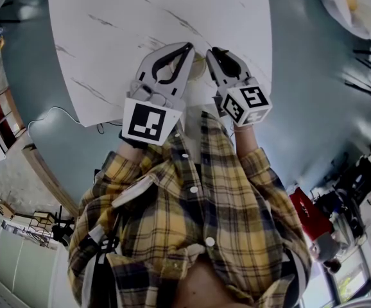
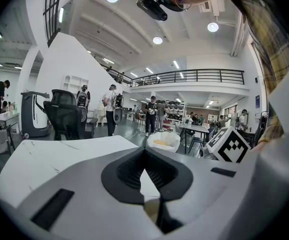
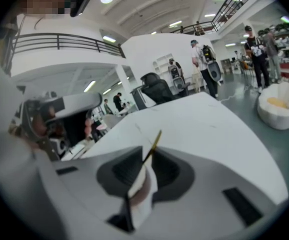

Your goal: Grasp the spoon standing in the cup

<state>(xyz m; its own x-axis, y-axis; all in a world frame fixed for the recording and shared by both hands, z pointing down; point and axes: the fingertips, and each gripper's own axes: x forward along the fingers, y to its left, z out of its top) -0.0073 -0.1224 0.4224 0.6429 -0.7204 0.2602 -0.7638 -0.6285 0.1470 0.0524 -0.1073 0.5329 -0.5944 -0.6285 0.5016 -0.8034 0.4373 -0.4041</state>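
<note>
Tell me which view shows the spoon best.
Right gripper view: the spoon handle rises thin and golden, pinched between the right tool's jaws. In the head view it cannot be made out; the left gripper view shows none of it.

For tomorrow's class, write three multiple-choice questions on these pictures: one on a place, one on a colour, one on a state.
1. The left gripper and right gripper hang over: A the white table; B the floor; C a chair.
2. The person's shirt is: A plain red; B yellow plaid; C white.
3. The right gripper's jaws are: A wide apart, empty; B shut on the spoon; C out of view.
Answers: 1 A, the head view shows both above the tabletop. 2 B, yellow and dark checks show. 3 B, the right gripper view shows the thin handle pinched between the jaws.
</note>
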